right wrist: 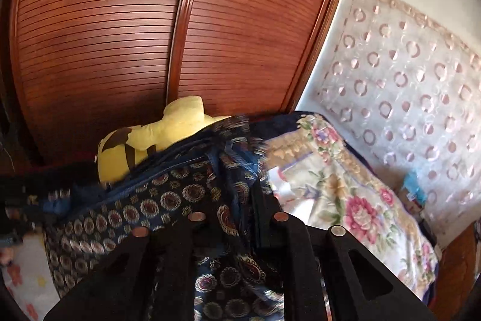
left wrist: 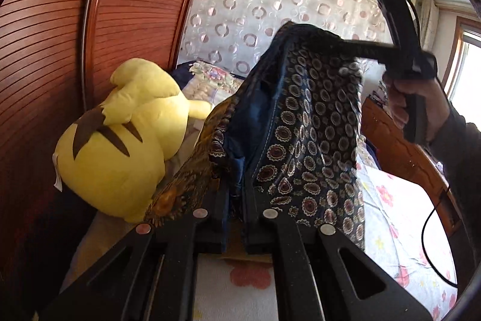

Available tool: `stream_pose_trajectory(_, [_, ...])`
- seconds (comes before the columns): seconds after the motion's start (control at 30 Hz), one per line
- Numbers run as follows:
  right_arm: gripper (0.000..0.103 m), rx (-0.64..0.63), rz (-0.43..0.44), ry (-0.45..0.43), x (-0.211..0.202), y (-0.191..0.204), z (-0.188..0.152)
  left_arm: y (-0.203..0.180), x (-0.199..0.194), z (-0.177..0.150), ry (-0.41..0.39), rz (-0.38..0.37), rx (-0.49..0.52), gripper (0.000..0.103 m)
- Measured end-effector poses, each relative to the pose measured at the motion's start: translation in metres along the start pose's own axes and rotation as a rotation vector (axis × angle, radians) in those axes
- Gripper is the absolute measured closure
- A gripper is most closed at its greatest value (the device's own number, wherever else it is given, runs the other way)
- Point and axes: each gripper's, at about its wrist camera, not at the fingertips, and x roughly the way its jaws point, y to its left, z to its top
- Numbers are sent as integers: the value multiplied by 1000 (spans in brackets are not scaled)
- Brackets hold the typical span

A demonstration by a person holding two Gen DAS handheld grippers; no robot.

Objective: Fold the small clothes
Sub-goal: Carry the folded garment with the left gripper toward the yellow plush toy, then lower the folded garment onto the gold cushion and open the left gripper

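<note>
A dark navy garment [left wrist: 306, 122] printed with round medallions hangs stretched in the air between my two grippers. My left gripper [left wrist: 235, 188] is shut on its lower edge, blue fabric pinched between the jaws. My right gripper [left wrist: 345, 45] shows in the left wrist view at upper right, shut on the garment's top corner, held by a hand. In the right wrist view the garment [right wrist: 144, 206] drapes over and left of my right gripper [right wrist: 240, 194], whose jaws clamp the cloth.
A yellow plush toy [left wrist: 120, 137] lies on the bed against a slatted wooden wardrobe [left wrist: 54, 50]; it also shows in the right wrist view [right wrist: 168, 128]. A floral quilt [right wrist: 345, 188] lies by the circle-patterned headboard [right wrist: 405, 86]. A flowered sheet [left wrist: 399, 209] covers the bed.
</note>
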Motion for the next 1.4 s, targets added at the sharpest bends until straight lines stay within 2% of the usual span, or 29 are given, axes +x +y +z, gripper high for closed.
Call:
stream_pose_trajectory(0.07, [70, 22, 9, 28, 7, -3, 6, 8, -6, -7, 6, 6, -4, 96])
stream_pose_trajectory(0.13, [66, 51, -31, 22, 2, -3, 15, 12, -5, -8, 9, 4, -16, 96])
stream_pose_trajectory(0.27, [65, 99, -20, 1, -5, -10, 10, 12, -7, -7, 7, 7, -22, 96])
stream_pose_trajectory(0.53, [65, 211, 42, 100, 4, 7, -57, 15, -1, -2, 25, 48, -1, 96])
stream_pose_trajectory(0.67, [65, 251, 57, 96, 3, 15, -78, 17, 4, -2, 43, 68, 19, 96])
stream_pose_trajectory(0.83, [64, 259, 31, 129, 26, 26, -98, 13, 3, -5, 52, 88, 48, 96])
stream_pose_trajectory(0.93, [64, 284, 10, 112, 24, 28, -96, 9, -2, -4, 51, 101, 69, 93])
stream_pose_trajectory(1.07, [64, 312, -14, 48, -1, 39, -91, 2, -16, -1, 30, 119, 116, 77])
stream_pose_trajectory(1.13, [64, 316, -1, 32, -14, 47, -90, 0, -24, 0, 20, 104, 127, 72])
stream_pose_trajectory(1.17, [64, 318, 1, 25, -20, 52, -92, -2, -28, 1, 14, 98, 130, 64])
stream_pose_trajectory(1.2, [64, 318, 10, 23, -24, 57, -93, -3, -32, 2, 8, 86, 133, 62])
stream_pose_trajectory(1.23, [64, 320, 22, 24, -27, 62, -95, -4, -36, 2, 3, 72, 138, 54])
stream_pose_trajectory(1.27, [64, 324, 29, 24, -30, 67, -98, -5, -42, 3, -8, 67, 140, 38])
stream_pose_trajectory(1.33, [64, 324, 26, 23, -36, 76, -102, -8, -53, 4, -36, 74, 152, 22])
stream_pose_trajectory(1.4, [64, 328, 28, 30, -35, 82, -108, -12, -61, 5, -43, 77, 171, 22])
